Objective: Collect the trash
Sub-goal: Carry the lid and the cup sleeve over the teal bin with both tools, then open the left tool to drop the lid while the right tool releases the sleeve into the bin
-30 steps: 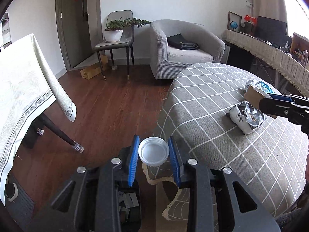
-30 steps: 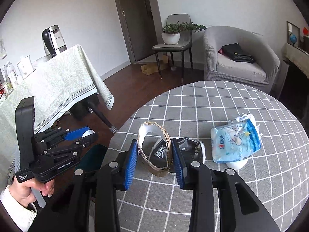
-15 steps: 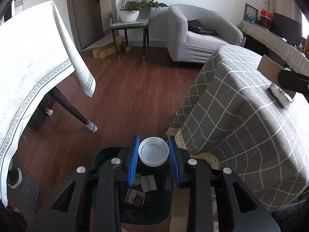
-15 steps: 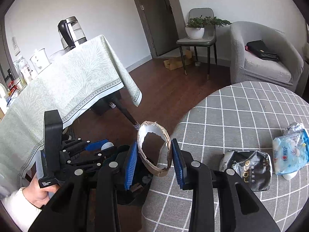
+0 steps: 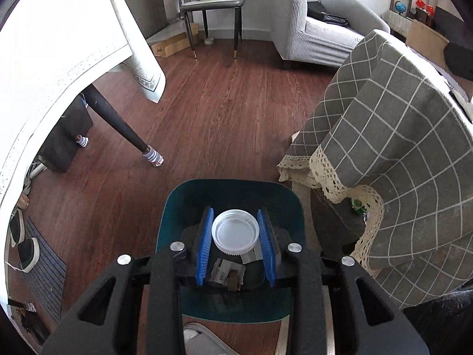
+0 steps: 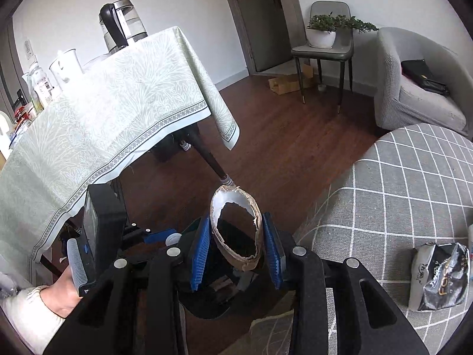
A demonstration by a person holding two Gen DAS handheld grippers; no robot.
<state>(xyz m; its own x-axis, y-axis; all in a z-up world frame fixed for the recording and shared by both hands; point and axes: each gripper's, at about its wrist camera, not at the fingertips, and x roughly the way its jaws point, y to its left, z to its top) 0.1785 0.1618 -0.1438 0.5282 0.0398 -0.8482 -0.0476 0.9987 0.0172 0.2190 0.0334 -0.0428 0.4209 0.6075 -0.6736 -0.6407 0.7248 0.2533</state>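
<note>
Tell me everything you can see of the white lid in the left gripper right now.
The white lid is a round, shallow plastic cap with a raised rim and a ribbed outer edge, its hollow side facing the camera. It is clamped by its edge between the blue pads of the left gripper, touching nothing else. It hangs directly over the open dark teal bin, which already holds scraps of paper.

Smooth white plastic lid (image 5: pixel 235 231), torn rough cardboard ring (image 6: pixel 236 227), glossy wooden floor (image 5: pixel 207 118), checked cloth tablecloth (image 5: pixel 399 148).

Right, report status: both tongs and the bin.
Left tongs shut on white lid, over teal bin. Right tongs shut on torn paper cup, above bin too. Nothing blocking the opening.
</note>
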